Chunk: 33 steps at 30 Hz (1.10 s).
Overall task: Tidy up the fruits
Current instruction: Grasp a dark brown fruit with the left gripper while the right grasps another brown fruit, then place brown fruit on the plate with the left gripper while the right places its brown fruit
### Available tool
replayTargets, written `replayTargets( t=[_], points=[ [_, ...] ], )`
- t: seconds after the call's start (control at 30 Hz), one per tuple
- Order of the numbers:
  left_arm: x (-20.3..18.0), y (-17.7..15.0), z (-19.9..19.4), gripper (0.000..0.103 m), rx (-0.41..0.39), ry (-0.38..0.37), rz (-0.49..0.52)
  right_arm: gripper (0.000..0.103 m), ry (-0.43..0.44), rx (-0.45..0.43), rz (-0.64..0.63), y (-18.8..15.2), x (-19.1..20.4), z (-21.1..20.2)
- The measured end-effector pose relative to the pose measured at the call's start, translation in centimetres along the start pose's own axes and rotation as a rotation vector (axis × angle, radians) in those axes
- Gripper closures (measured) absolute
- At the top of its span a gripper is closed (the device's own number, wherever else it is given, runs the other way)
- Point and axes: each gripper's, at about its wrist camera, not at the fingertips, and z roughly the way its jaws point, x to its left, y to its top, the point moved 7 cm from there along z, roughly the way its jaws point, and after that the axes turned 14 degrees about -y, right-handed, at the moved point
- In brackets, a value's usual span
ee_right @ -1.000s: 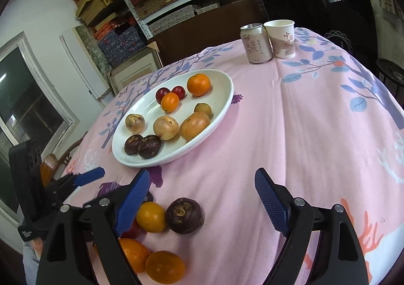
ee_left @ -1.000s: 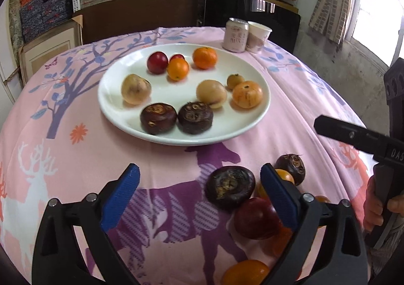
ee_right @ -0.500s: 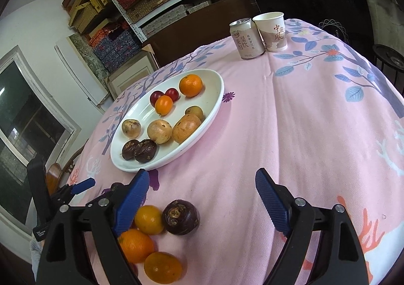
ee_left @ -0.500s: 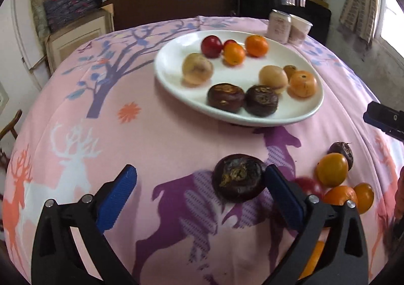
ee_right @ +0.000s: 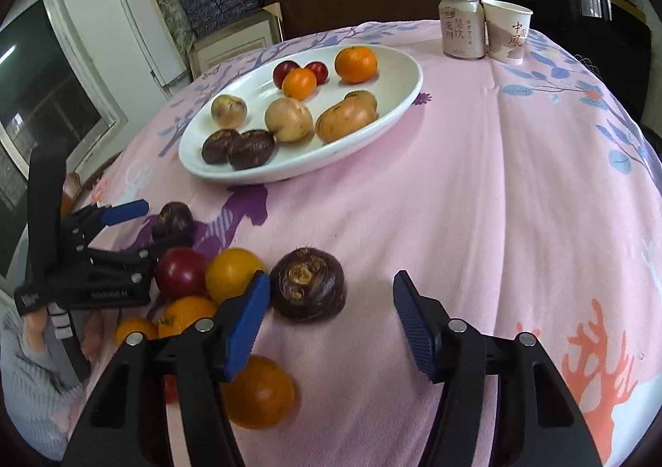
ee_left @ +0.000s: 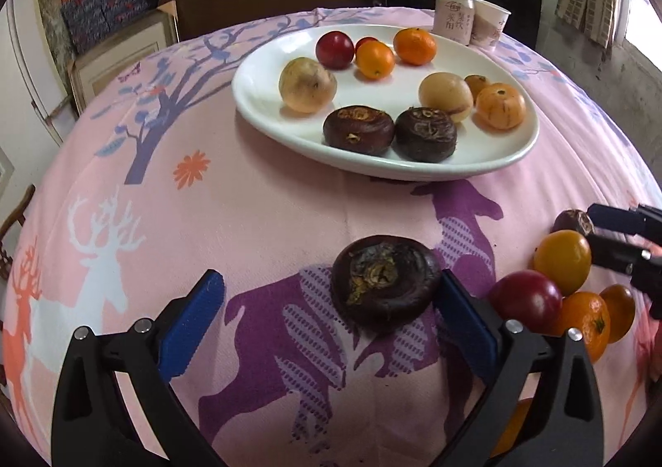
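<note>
A white oval plate holds several fruits: dark brown ones, tan ones, oranges and red plums. My left gripper is open; a dark brown fruit lies on the cloth between its fingers, against the right pad. My right gripper is open around another dark brown fruit, which sits next to its left pad. A loose pile of a red plum and oranges lies between the two grippers. The left gripper also shows in the right wrist view.
A drink can and a paper cup stand at the far side of the pink patterned tablecloth. Shelves and boxes lie behind the table. One orange lies under my right gripper's left finger.
My left gripper has swung left and closed in on the dark fruit. My right gripper has moved in over the other dark fruit, which now lies between its fingers.
</note>
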Motion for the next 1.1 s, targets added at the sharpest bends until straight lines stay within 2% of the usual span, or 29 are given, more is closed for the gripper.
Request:
replayTargets(
  t=[0.1,0.17,0.27,0.33,0.37,0.43,0.53,0.57,0.73,0.9,1.1],
  points=[
    [-0.2,0.0,0.2,0.004,-0.002,0.013,0.005,0.039,-0.011,-0.011,-0.028,0.0,0.5,0.2],
    [-0.3,0.3,0.3,0.004,-0.008,0.018,0.004,0.040,-0.065,-0.028,-0.076,0.1,1.3,0.5],
    [-0.2,0.4,0.3,0.005,-0.008,0.006,-0.007,0.050,-0.093,-0.039,-0.100,0.3,1.6,0.6],
    [-0.5,0.5,0.1,0.007,-0.021,0.006,0.004,0.051,-0.084,-0.037,-0.094,0.4,1.5,0.7],
    [-0.7,0.5,0.0,0.011,-0.025,0.007,0.015,0.053,-0.086,-0.038,-0.099,0.4,1.5,0.6],
    [-1.5,0.3,0.0,0.038,-0.021,-0.033,0.041,0.061,-0.100,-0.041,-0.123,0.4,1.7,0.6],
    [-2.5,0.0,-0.2,0.053,-0.029,-0.050,0.071,0.062,-0.103,-0.043,-0.138,0.2,1.9,0.4],
    [-2.7,0.0,-0.2,0.055,-0.029,-0.060,0.080,0.062,-0.104,-0.044,-0.140,0.2,1.9,0.4],
    [-2.6,-0.1,-0.6,0.056,-0.046,-0.072,0.065,0.062,-0.094,-0.045,-0.126,0.2,1.7,0.3],
    [-2.5,0.5,-2.6,0.056,-0.112,-0.054,0.063,0.063,-0.082,-0.063,-0.069,0.5,0.5,-0.4],
    [-2.3,4.0,-5.4,0.055,-0.199,-0.061,0.053,0.063,-0.007,-0.155,0.045,3.3,-1.0,-3.2]
  ],
)
